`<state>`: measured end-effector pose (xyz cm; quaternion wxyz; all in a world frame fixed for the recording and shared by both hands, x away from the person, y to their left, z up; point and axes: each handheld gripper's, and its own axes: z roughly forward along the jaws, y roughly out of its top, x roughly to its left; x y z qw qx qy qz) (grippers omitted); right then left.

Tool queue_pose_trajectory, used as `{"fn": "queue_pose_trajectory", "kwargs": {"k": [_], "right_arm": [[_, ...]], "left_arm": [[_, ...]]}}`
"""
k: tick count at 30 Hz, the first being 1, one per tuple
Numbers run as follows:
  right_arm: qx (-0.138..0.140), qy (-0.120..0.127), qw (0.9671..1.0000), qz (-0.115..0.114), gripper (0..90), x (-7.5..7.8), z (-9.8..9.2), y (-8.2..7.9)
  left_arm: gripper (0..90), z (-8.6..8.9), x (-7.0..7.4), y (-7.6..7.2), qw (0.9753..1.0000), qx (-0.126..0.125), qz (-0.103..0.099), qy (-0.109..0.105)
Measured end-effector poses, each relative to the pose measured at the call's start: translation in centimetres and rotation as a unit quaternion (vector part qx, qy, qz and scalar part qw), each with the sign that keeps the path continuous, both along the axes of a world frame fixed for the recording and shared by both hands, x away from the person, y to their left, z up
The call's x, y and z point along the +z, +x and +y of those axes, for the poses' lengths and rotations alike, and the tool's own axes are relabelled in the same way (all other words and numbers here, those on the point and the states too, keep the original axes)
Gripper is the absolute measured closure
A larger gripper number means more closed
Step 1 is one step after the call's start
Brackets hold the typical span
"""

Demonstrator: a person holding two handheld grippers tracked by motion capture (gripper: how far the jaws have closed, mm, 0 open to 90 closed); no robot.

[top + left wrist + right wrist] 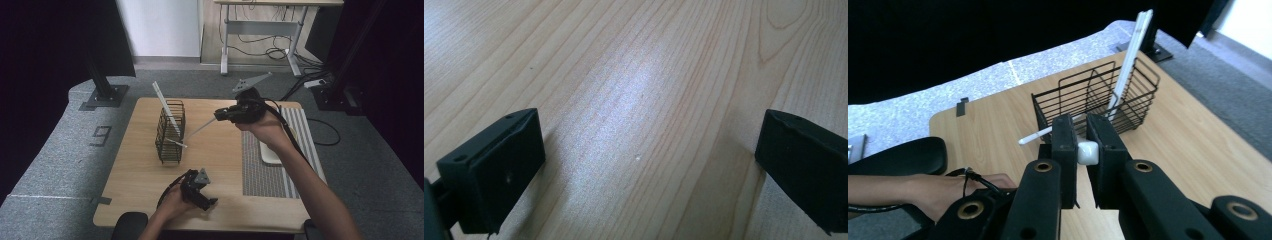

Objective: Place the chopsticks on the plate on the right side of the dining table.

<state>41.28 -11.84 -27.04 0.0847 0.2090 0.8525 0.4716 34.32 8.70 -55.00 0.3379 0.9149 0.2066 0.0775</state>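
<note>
Meanwhile, the right gripper [218,116] is pinching a thin white plastic stick [201,128], probably light and stiff, near its end beside the black wire basket [170,131]; the left gripper [207,202] is resting open-jawed on the worktop [140,175].

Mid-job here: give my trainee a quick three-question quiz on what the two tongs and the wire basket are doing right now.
1. True or false: the right tongs are shut on a white stick.
2. How do the left tongs stand? A) open over bare tabletop B) shut on a stick C) inside the basket
3. Fill in: a pair of white sticks leans upright inside the black wire ____.

Key: 1 true; the jaws clamp its near end while its far end points toward the basket. 2 A; the jaws stand wide apart with wooden table between them. 3 basket.
</note>
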Motion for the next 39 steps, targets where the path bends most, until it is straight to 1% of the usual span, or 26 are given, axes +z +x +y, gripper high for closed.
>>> {"fn": "queue_pose_trajectory", "kwargs": {"k": [1,3,8,12,15,18,20,21,22,23,25,26,27,28,29,30,31,33,34,35,36,37,39], "right_arm": [[-0.004,0.002,1.0000,-0.005,81.9,0.5,-0.5,-0.2],[-0.009,0.000,0.9999,-0.010,81.9,0.9,-1.0,-0.4],[-0.016,-0.005,0.9997,-0.018,81.9,1.3,-1.8,-0.9],[-0.019,-0.007,0.9996,-0.019,81.9,1.1,-2.3,-1.1],[-0.022,-0.013,0.9995,-0.019,81.9,0.7,-2.8,-1.3],[-0.022,-0.015,0.9995,-0.017,81.8,0.5,-3.0,-1.4],[-0.022,-0.018,0.9995,-0.017,81.8,0.2,-3.2,-1.6],[-0.021,-0.019,0.9995,-0.016,81.8,0.1,-3.3,-1.6],[-0.020,-0.020,0.9995,-0.016,81.8,0.0,-3.4,-1.8],[-0.020,-0.020,0.9995,-0.015,81.8,-0.4,-3.6,-2.0],[-0.019,-0.019,0.9996,-0.012,81.8,-0.7,-3.9,-2.2],[-0.019,-0.019,0.9996,-0.012,81.8,-0.7,-3.9,-2.2],[-0.017,-0.020,0.9996,-0.010,81.8,-1.1,-4.0,-2.5],[-0.017,-0.020,0.9996,-0.010,81.8,-1.1,-4.0,-2.5],[-0.014,-0.020,0.9996,-0.009,81.8,-1.5,-4.1,-2.8],[-0.013,-0.022,0.9996,-0.010,81.8,-1.6,-4.1,-2.9],[-0.012,-0.024,0.9996,-0.010,81.8,-1.8,-4.0,-3.1],[-0.008,-0.025,0.9996,-0.009,81.8,-2.2,-4.0,-3.4],[-0.005,-0.025,0.9996,-0.008,81.8,-2.3,-3.9,-3.5],[-0.003,-0.028,0.9996,-0.006,81.8,-2.6,-3.8,-3.6],[-0.002,-0.029,0.9996,-0.006,81.8,-2.7,-3.7,-3.7],[0.001,-0.031,0.9995,-0.005,81.8,-2.9,-3.6,-3.8],[0.006,-0.034,0.9994,-0.005,81.8,-3.2,-3.4,-4.0]], "left_arm": [[0.0,0.0,0.0,0.0,1.0000,0.000,0.000,0.000],[0.0,0.0,0.0,0.0,1.0000,0.000,0.000,0.000],[0.0,0.0,0.0,0.0,1.0000,-0.001,0.000,0.000],[0.0,0.0,0.0,0.1,1.0000,-0.003,0.000,0.000],[0.3,-0.1,0.3,0.2,0.9999,-0.009,0.006,0.013],[0.9,-0.2,0.4,0.3,0.9998,-0.010,0.007,0.017],[7.5,-0.1,0.6,0.3,0.9997,-0.011,0.010,0.019],[7.5,-0.1,0.8,0.4,0.9998,-0.008,0.008,0.018],[13.2,0.1,1.0,0.5,0.9998,-0.007,0.007,0.015],[15.5,0.1,1.2,0.5,0.9999,-0.005,0.007,0.012],[16.7,0.4,1.7,0.8,1.0000,-0.002,0.006,0.000],[18.1,0.4,1.7,0.8,1.0000,-0.002,0.006,0.000],[20.8,0.5,2.3,1.1,0.9998,-0.007,0.011,-0.015],[22.1,0.5,2.3,1.1,0.9998,-0.007,0.011,-0.015],[22.1,0.4,2.7,1.3,0.9993,-0.021,0.015,-0.026],[22.1,0.2,3.0,1.4,0.9987,-0.028,0.018,-0.038],[23.6,0.1,3.3,1.5,0.9984,-0.030,0.020,-0.044],[27.5,-0.2,3.7,1.6,0.9979,-0.035,0.017,-0.051],[28.9,-0.2,3.7,1.6,0.9979,-0.035,0.017,-0.051],[30.6,-0.5,4.1,1.8,0.9977,-0.036,0.010,-0.057],[31.6,-0.5,4.1,1.8,0.9977,-0.036,0.010,-0.057],[32.5,-0.8,4.5,2.0,0.9973,-0.037,0.003,-0.064],[34.4,-1.0,4.9,2.4,0.9965,-0.038,-0.001,-0.074]]}}
